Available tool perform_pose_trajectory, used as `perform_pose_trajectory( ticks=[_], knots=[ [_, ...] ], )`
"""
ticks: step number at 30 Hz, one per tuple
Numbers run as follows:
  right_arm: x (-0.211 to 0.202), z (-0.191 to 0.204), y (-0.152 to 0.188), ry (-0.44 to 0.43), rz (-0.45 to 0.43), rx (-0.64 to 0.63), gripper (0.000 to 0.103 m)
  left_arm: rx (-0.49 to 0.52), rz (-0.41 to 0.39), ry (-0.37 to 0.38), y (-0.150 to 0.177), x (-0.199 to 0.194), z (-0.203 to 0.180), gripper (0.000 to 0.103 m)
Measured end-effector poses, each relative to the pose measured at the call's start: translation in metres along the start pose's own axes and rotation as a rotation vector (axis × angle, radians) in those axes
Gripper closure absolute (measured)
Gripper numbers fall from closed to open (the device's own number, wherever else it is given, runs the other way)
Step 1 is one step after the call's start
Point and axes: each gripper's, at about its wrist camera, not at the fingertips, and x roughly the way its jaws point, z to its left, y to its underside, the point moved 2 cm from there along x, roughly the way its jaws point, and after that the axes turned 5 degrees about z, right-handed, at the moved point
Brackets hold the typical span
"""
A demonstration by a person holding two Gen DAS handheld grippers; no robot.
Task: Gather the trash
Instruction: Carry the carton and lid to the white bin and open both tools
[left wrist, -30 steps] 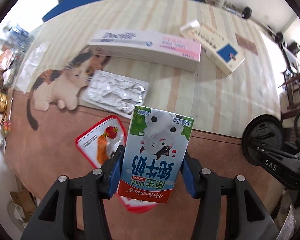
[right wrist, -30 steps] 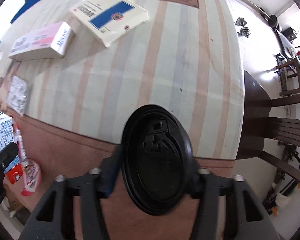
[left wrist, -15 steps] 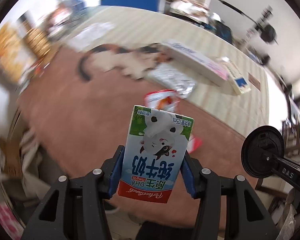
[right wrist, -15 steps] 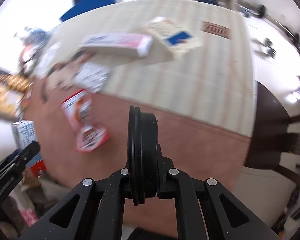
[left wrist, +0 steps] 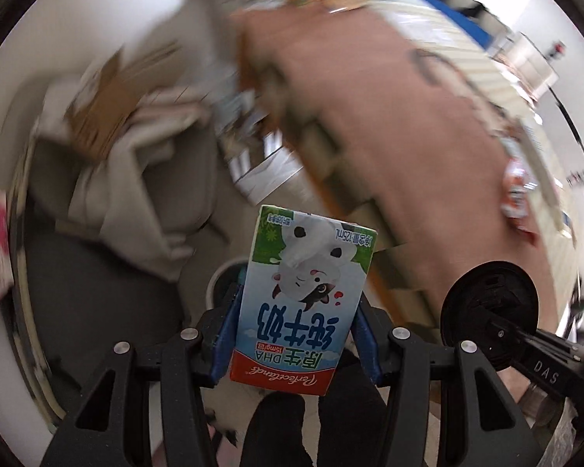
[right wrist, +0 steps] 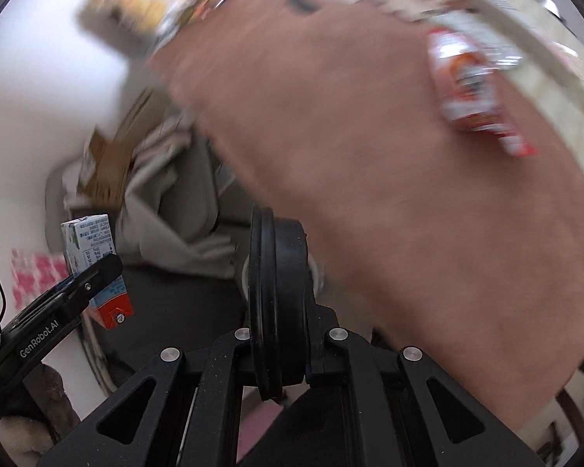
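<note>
A small milk carton (left wrist: 305,295) is sitting clamped between the blue pads of the left gripper (left wrist: 298,334), held off the edge of the table (left wrist: 408,148) above a heap of cardboard and pale cloth (left wrist: 136,124) on the floor. The carton is showing its front face upside down to the left wrist camera: a green band with a cartoon cow's head at the far end, a pale blue middle carrying large dark blue Chinese characters, and a red strip with white script nearest the fingers. Its corners are looking square and undented. From the right wrist camera the same carton (right wrist: 93,260) is appearing side-on at the left, its white panel of fine print facing out and a red base corner showing below the black finger.

The right gripper (right wrist: 280,334) is pinching a black round lid (right wrist: 278,303), which is standing on edge between the jaws so that only its ribbed rim is facing the lens. In the left wrist view that lid (left wrist: 488,307) is showing its flat face, low and to the right of the carton, well apart from it.

On the brown part of the tablecloth a red-and-white wrapper (right wrist: 475,89) is lying flat, heavily blurred, as is the rest of the background.
</note>
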Motion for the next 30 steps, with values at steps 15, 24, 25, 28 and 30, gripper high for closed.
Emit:
perform_pose_trajectory(
  ticks=[15,24,25,28,30],
  knots=[
    [0.345,0.018,0.004,0.016,0.302,0.010,0.095,-0.394,0.338,0.214,0.056,0.318,0.164,0.052],
    [0.496,-0.013,0.003,0.025,0.427,-0.019,0.039,-0.372,0.397,0.103,0.078,0.418,0.182,0.002],
    [0.500,-0.014,0.004,0.036,0.427,-0.040,0.030,-0.367,0.395,0.077,0.081,0.419,0.183,0.002],
    [0.503,-0.012,0.004,0.090,0.407,-0.088,0.005,-0.379,0.371,0.022,0.089,0.414,0.188,0.002],
    [0.497,-0.009,0.005,0.142,0.377,-0.129,0.004,-0.386,0.346,-0.007,0.093,0.403,0.188,0.002]
  ],
)
